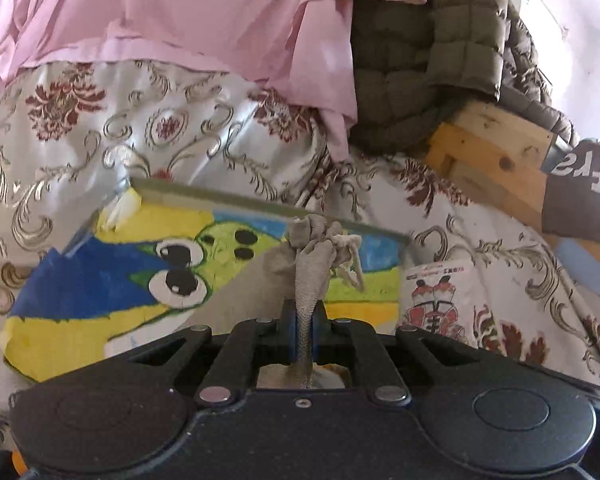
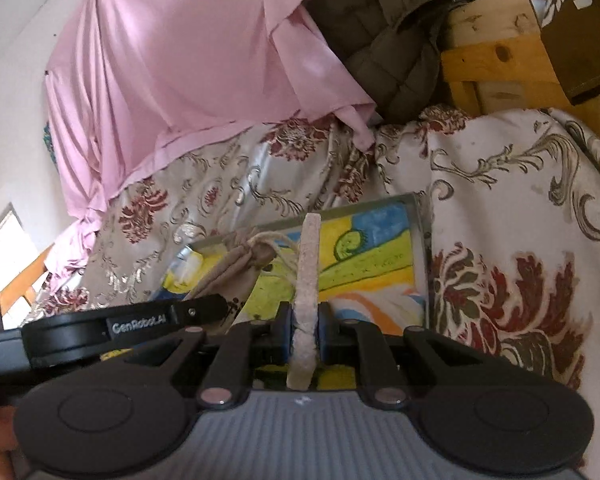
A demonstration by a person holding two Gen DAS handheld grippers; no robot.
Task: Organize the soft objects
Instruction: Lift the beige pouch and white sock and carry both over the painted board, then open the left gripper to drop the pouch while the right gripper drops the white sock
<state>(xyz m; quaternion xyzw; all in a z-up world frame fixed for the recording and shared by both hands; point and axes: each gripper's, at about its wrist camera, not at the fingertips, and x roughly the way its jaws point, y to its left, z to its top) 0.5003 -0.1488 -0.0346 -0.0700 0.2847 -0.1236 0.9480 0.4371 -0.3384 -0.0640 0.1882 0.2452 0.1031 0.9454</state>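
Observation:
A beige drawstring pouch (image 1: 312,248) hangs over a painted picture under glass (image 1: 100,288) that lies on a floral cloth. My left gripper (image 1: 304,320) is shut on the pouch's fabric, whose gathered neck and cord stick out past the fingertips. In the right wrist view the same pouch (image 2: 236,268) and the left gripper (image 2: 220,306) appear at the left, above the picture (image 2: 372,248). My right gripper (image 2: 305,326) is shut on a thin, pale, rough-textured pad (image 2: 309,264) that stands on edge between the fingers.
The floral cloth (image 1: 180,128) covers the surface around the picture. A pink sheet (image 1: 180,12) and an olive quilted jacket (image 1: 440,48) hang behind. A wooden frame (image 1: 496,152) and a dark brown item with white lettering (image 1: 580,196) are at the right. A small printed packet (image 1: 436,296) lies beside the picture.

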